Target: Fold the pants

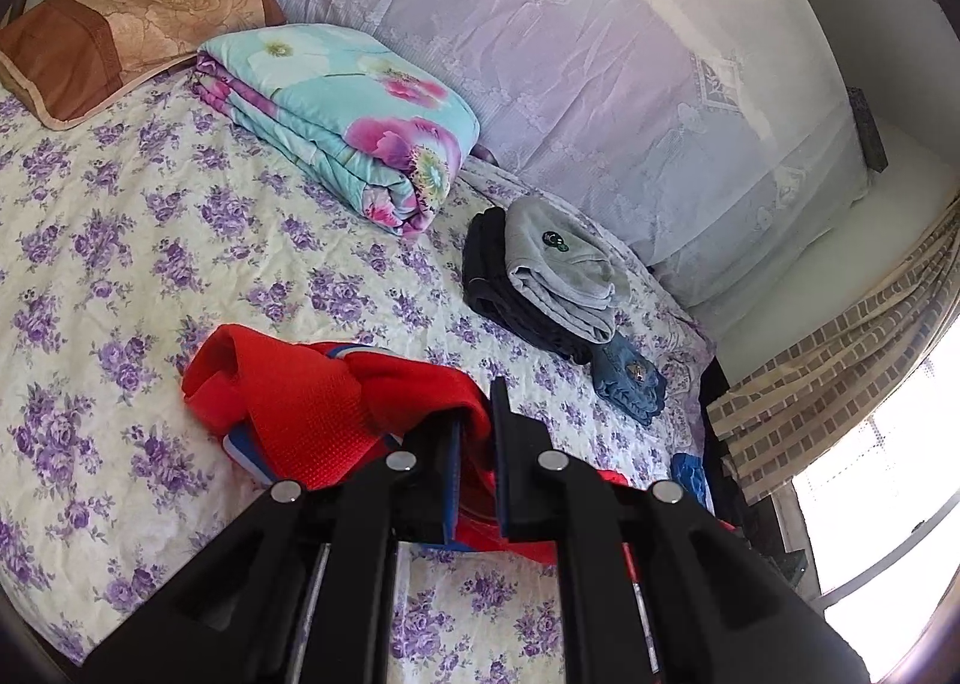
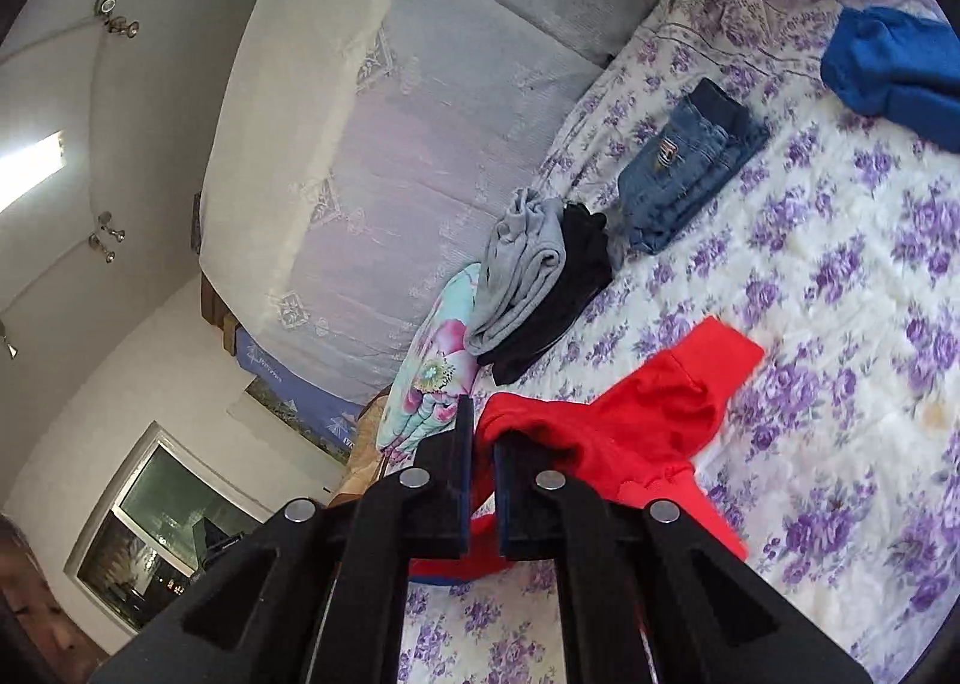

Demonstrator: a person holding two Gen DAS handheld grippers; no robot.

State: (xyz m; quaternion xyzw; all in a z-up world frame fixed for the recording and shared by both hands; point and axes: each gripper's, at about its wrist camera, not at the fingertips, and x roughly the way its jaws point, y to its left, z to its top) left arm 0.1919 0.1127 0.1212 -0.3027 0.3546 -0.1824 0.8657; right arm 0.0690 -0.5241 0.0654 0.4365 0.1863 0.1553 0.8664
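Red pants (image 1: 312,402) with a blue and white trim lie bunched on the floral bedspread (image 1: 120,264). My left gripper (image 1: 478,444) is shut on a fold of them, red cloth pinched between its blue pads. In the right wrist view the same red pants (image 2: 654,414) trail down and to the right over the bedspread (image 2: 840,384), one cuffed leg end pointing toward the far side. My right gripper (image 2: 483,462) is shut on their near edge, which is lifted off the bed. The cloth under both grippers is hidden by the black fingers.
Folded grey and black garments (image 1: 558,276) are stacked by the lace-covered wall, with folded jeans (image 1: 630,384) beside them. A rolled floral quilt (image 1: 342,126) and a brown pillow (image 1: 120,42) sit at the bed's head. A blue garment (image 2: 894,66) lies near the bed's far corner.
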